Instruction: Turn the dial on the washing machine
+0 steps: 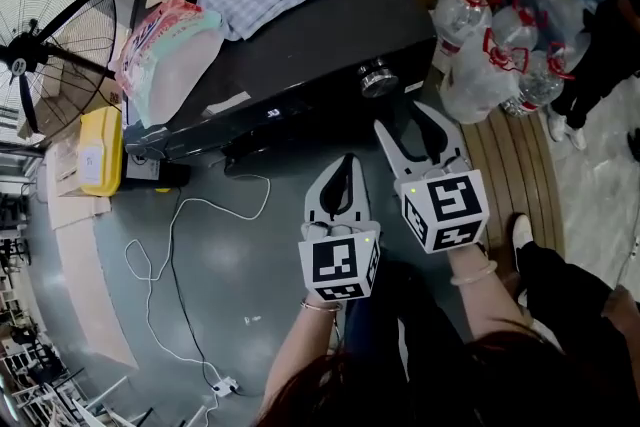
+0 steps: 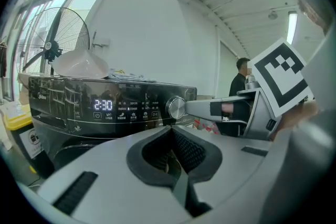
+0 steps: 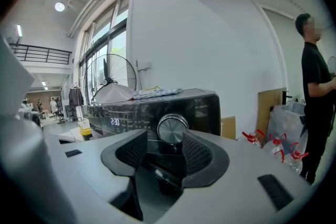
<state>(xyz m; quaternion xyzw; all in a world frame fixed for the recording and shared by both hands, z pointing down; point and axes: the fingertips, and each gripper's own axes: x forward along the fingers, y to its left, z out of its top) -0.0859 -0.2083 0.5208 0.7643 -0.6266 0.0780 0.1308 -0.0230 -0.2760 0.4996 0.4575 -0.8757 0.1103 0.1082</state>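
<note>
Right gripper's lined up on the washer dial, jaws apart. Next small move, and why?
Probably ease the right gripper forward until the dial sits between its pads. The dial shows centred in the open gap but ahead of the pads, untouched.

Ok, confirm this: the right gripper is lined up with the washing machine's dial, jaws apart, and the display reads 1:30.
Wrong on the display: it reads 2:30, as the left gripper view shows. The rest holds: the right gripper is lined up with the washing machine's dial, jaws apart.
</note>
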